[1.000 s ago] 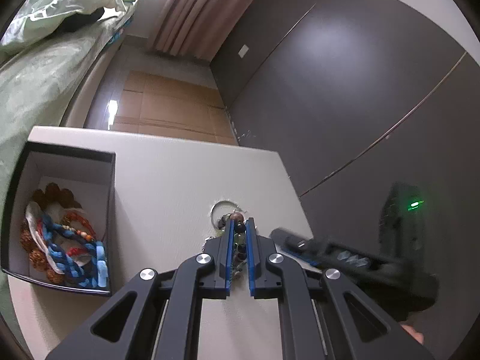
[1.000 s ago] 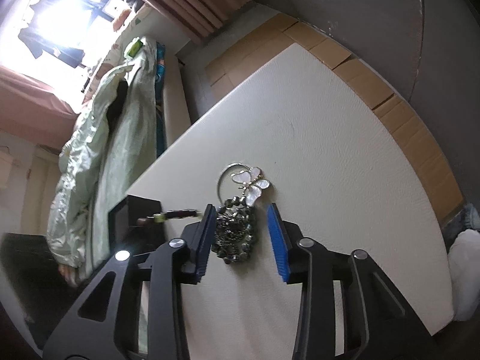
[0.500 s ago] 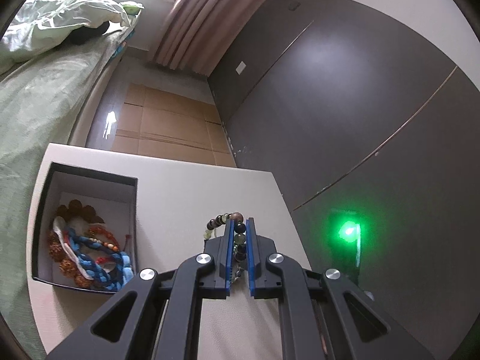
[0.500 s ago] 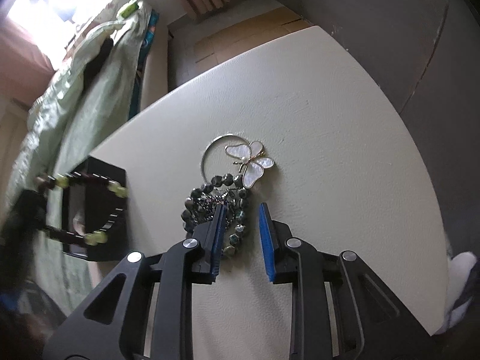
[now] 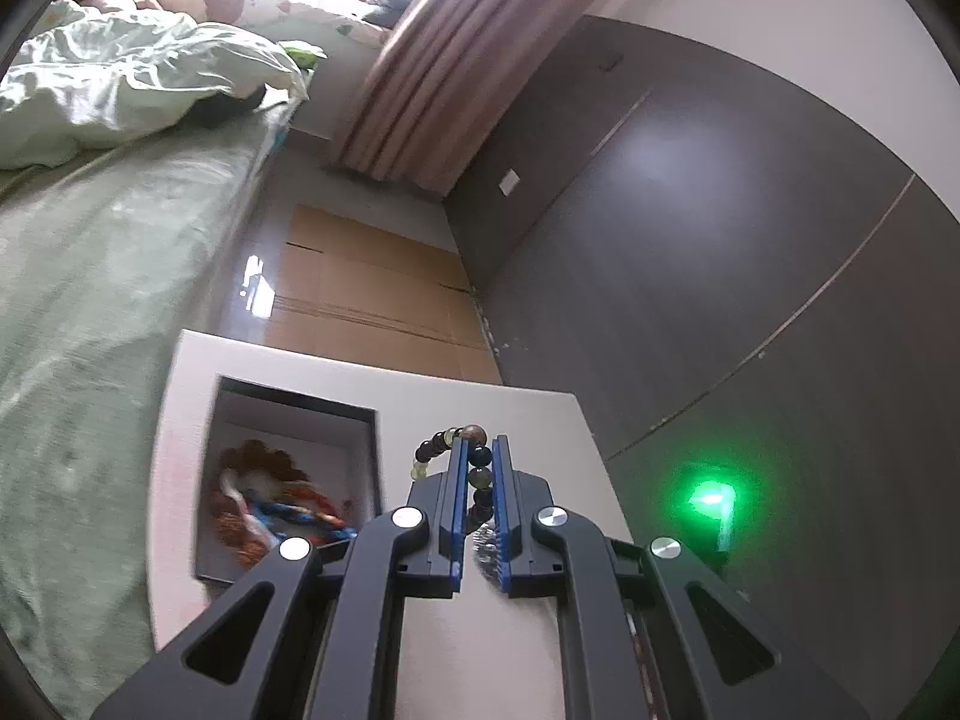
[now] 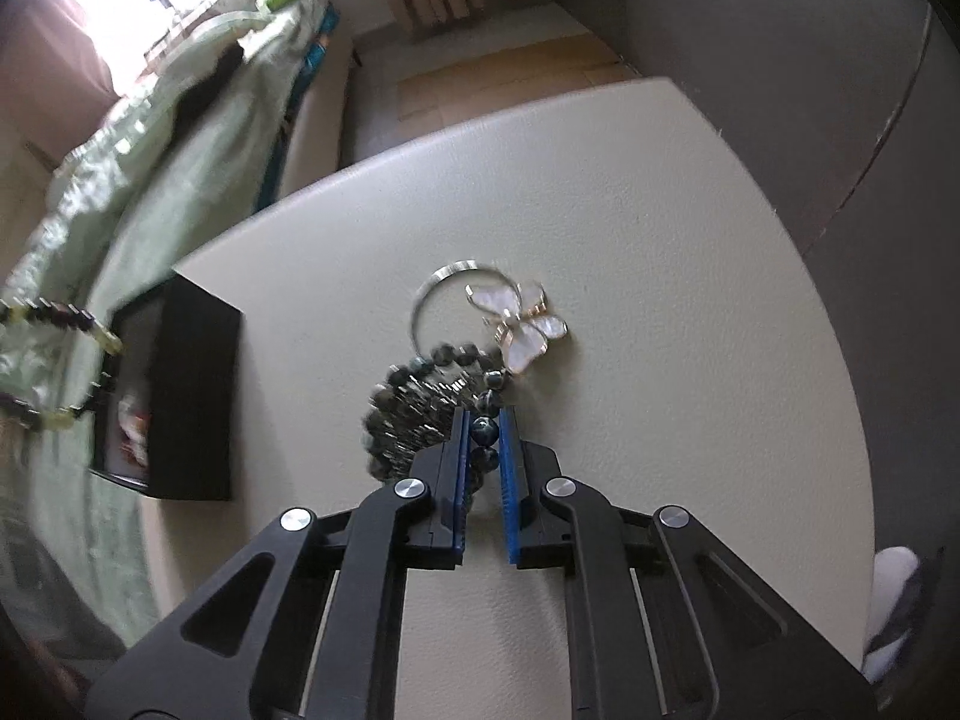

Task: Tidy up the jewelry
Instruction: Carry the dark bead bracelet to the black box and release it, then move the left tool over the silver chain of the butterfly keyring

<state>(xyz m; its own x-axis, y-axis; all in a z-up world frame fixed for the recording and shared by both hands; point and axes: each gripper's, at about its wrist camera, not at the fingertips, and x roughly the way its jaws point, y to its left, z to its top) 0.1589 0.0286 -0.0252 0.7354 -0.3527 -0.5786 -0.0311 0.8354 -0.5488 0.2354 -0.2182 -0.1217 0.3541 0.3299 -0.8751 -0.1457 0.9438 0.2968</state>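
Between the blue pads of the left hand-held gripper (image 5: 480, 480), a mixed bead bracelet (image 5: 462, 456) is clamped and held above the pale surface (image 5: 510, 648). To its left, the open black box (image 5: 366, 456) is seen, with blurred red and blue cords inside.

From the right wrist view, the right hand-held gripper (image 6: 483, 456) is narrowed onto the dark bead bracelet (image 6: 420, 402), apparently pinching it. Beyond it lie a metal ring (image 6: 441, 294) and butterfly charm (image 6: 522, 321).
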